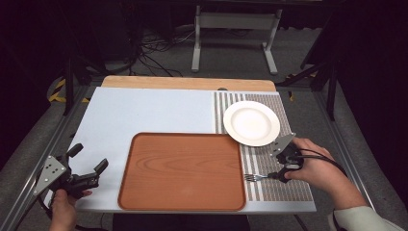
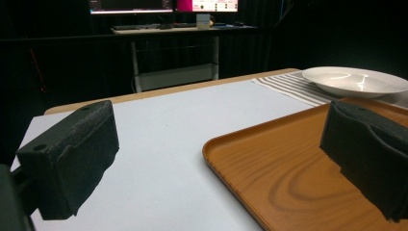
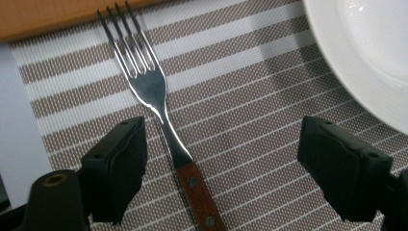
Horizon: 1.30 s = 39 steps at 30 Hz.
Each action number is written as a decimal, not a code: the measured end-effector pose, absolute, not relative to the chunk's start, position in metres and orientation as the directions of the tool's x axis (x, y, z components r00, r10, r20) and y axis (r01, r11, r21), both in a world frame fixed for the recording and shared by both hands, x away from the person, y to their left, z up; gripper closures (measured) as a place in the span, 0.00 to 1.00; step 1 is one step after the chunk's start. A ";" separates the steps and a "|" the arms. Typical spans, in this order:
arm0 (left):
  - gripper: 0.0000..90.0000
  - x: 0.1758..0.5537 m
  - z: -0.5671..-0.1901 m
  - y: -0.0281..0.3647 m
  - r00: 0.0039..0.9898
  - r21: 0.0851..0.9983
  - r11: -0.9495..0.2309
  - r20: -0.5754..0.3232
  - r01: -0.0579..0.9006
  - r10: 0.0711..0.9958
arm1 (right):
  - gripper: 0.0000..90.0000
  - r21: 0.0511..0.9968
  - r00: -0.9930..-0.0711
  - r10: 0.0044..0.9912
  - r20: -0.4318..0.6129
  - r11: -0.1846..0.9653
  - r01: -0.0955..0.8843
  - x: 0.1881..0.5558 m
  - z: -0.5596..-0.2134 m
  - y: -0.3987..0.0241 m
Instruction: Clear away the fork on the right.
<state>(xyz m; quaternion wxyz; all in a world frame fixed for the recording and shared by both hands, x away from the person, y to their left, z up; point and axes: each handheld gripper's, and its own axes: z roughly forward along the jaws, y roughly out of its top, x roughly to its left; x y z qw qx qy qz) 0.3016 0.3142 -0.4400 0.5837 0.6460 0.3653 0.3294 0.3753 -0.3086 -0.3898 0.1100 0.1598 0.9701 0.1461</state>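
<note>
High view, nearest the person first: one wooden tray [image 1: 183, 171] sits at the table's front edge and serves as the landmark. Just left of the tray, the left gripper [image 1: 87, 167] hangs with its jaws spread wide and nothing between them. Just right of the tray, one fork [image 1: 257, 177] lies flat on one striped placemat [image 1: 284, 190], its prongs almost touching the tray's right rim and its handle running straight away from the tray toward the right gripper [image 1: 283, 175].

In the right gripper view the fork's wooden handle [image 3: 199, 192] lies between the open jaws, closer to the left one, with the fork's long axis in line with the gripper's reach. The jaws are open and not gripping it. The right hand is clearly the nearer one, so closing on the handle looks like the likely move.

Farther off, beyond the tray's far right corner, one empty white plate [image 1: 251, 123] rests on the placemat.
</note>
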 end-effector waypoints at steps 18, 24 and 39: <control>0.01 0.302 -0.441 0.313 0.521 0.994 -0.055 0.000 0.090 0.854 | 0.46 0.088 -0.979 0.179 -0.093 0.981 0.171 0.380 -0.404 -0.304; 0.01 0.302 -0.441 0.313 0.520 0.995 -0.052 -0.002 0.089 0.854 | 0.63 0.009 -0.990 0.125 -0.063 0.992 0.125 0.381 -0.409 -0.301; 0.01 0.302 -0.441 0.313 0.526 0.995 -0.055 0.001 0.087 0.851 | 0.86 -0.091 -0.998 0.047 -0.040 0.995 0.051 0.381 -0.413 -0.291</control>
